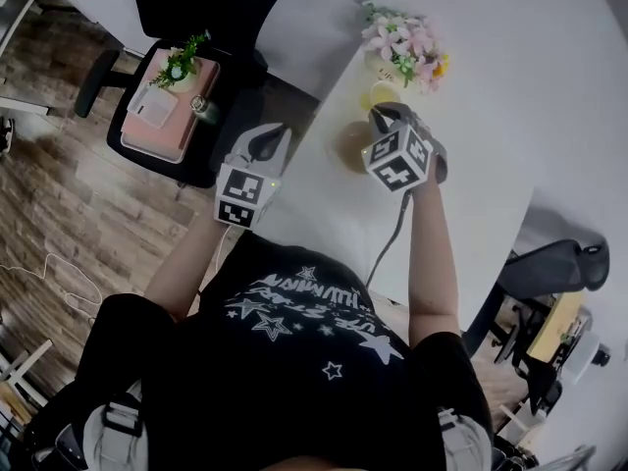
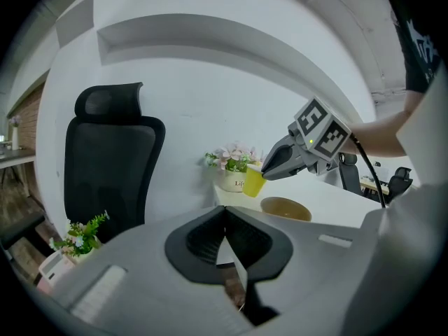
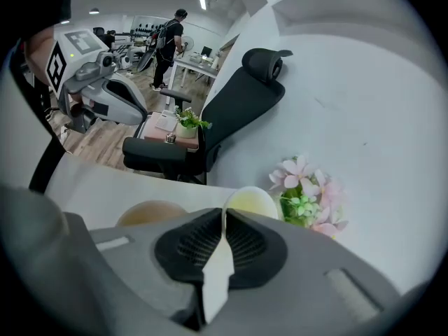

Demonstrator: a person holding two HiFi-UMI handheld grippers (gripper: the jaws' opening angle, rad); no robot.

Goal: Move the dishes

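A yellow cup (image 1: 384,93) hangs by its rim from my right gripper (image 1: 382,115), which is shut on it close to the flower pot. In the right gripper view the pads pinch the cup's (image 3: 251,202) near rim. The left gripper view shows the cup (image 2: 253,182) lifted a little above the table beside the right gripper (image 2: 269,171). A brown bowl (image 1: 352,146) sits on the white table (image 1: 324,214) just left of that gripper. My left gripper (image 1: 272,137) hovers off the table's left edge, its jaws shut with nothing between them (image 2: 225,215).
A white pot of pink flowers (image 1: 403,46) stands at the table's far end against the wall. A black office chair (image 1: 201,18) left of the table carries a pink box (image 1: 162,116) and a small plant (image 1: 182,62). A person (image 3: 170,37) stands far off.
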